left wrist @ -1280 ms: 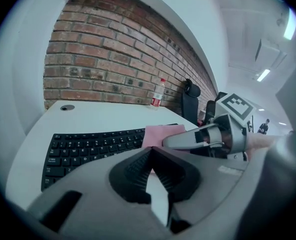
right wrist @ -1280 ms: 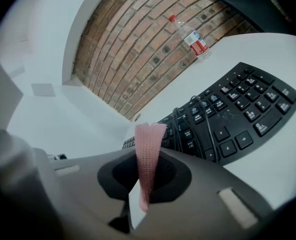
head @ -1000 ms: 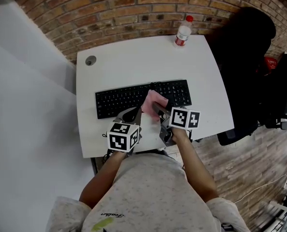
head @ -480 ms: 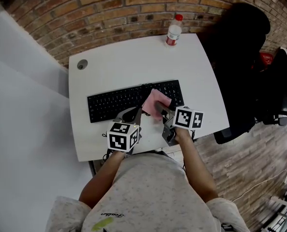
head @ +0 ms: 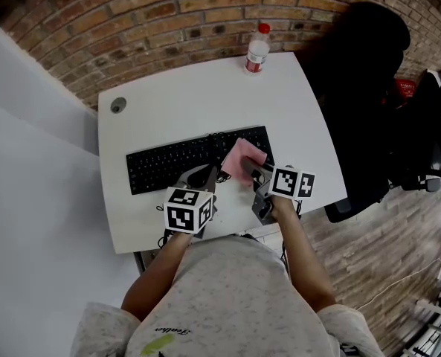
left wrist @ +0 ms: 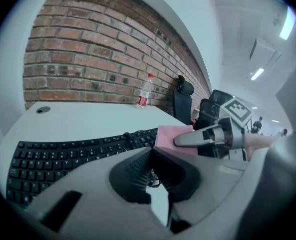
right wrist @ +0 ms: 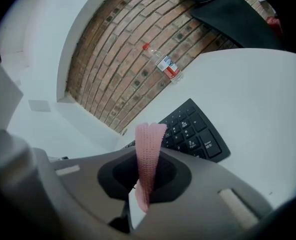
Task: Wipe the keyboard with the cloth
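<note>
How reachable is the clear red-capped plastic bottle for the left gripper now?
Probably yes, with a stretch: the left gripper is empty, and only the black keyboard lies between it and the bottle.

Your keyboard [head: 168,166] lies across the near half of the desk [head: 190,95], with the cloth [head: 242,155] on its right end. The bottle [head: 256,50] stands at the far right corner, the cable hole [head: 117,105] near the far left corner.
</note>
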